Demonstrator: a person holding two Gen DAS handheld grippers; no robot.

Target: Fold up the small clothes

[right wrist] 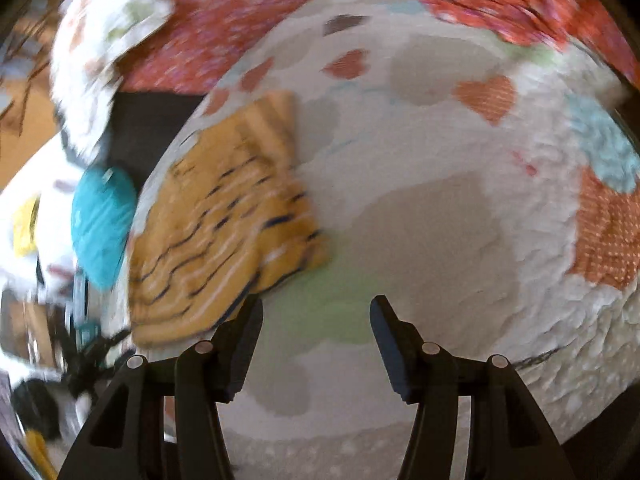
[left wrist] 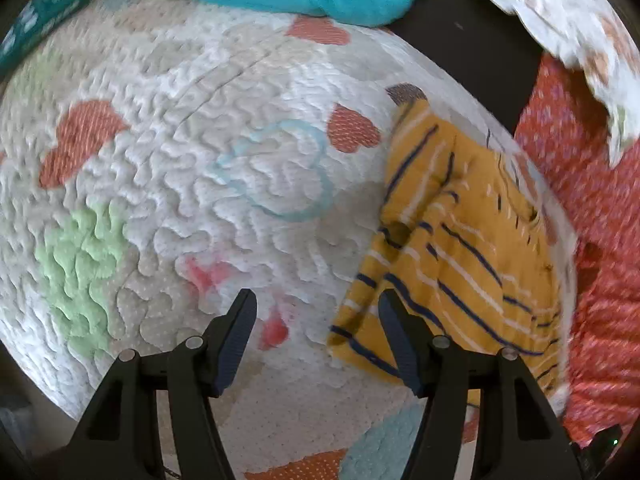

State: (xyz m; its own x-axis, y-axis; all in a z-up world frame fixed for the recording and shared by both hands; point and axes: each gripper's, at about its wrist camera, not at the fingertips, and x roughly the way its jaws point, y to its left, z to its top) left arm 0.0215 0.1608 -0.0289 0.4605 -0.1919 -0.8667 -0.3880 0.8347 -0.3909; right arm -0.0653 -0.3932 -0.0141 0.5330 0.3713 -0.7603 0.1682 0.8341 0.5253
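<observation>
Both tools, left point(left wrist: 318, 304) and right point(right wrist: 316, 308), gape empty above folded yellow garment point(left wrist: 460, 240).

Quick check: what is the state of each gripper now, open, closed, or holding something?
Left gripper: open, holding nothing, jaws over the white quilted mat.
Right gripper: open, holding nothing.

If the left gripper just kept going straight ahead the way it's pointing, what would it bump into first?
Most likely the bare quilt. The left gripper stands open with nothing between its fingers, aimed down at the quilt's white padded surface. The folded yellow striped garment lies just to the right, so the right finger might brush its edge; depth is unclear.
</observation>
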